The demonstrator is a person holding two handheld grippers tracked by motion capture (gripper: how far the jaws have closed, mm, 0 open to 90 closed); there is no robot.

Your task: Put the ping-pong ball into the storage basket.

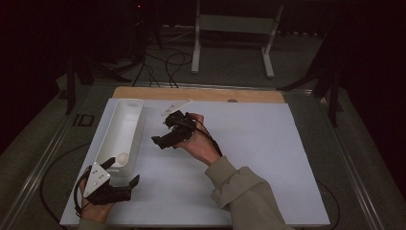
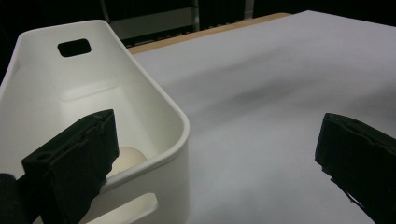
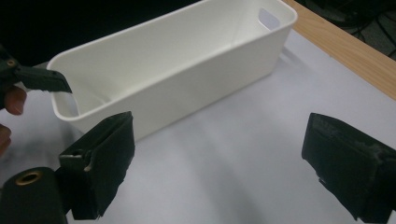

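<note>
A long white bin (image 1: 125, 115) lies at the left of the white table sheet (image 1: 258, 158). A pale round object (image 1: 123, 157) rests inside its near end, and it appears as the pale round object (image 2: 130, 158) past the rim of the bin (image 2: 156, 105). My left gripper (image 1: 122, 172) stands open at the bin's near end, one jaw over the bin, the other over the sheet. My right gripper (image 1: 162, 132) is open in the hand at mid-table, facing the bin's side (image 3: 187, 88). Nothing sits between either pair of jaws (image 2: 215, 158) (image 3: 215, 163).
A wooden strip (image 1: 201, 93) runs along the table's far edge. Beyond it, a metal stand (image 1: 234, 24) and cables (image 1: 163, 62) lie on the dark floor. White sheet stretches to the right of the right hand (image 1: 201, 143).
</note>
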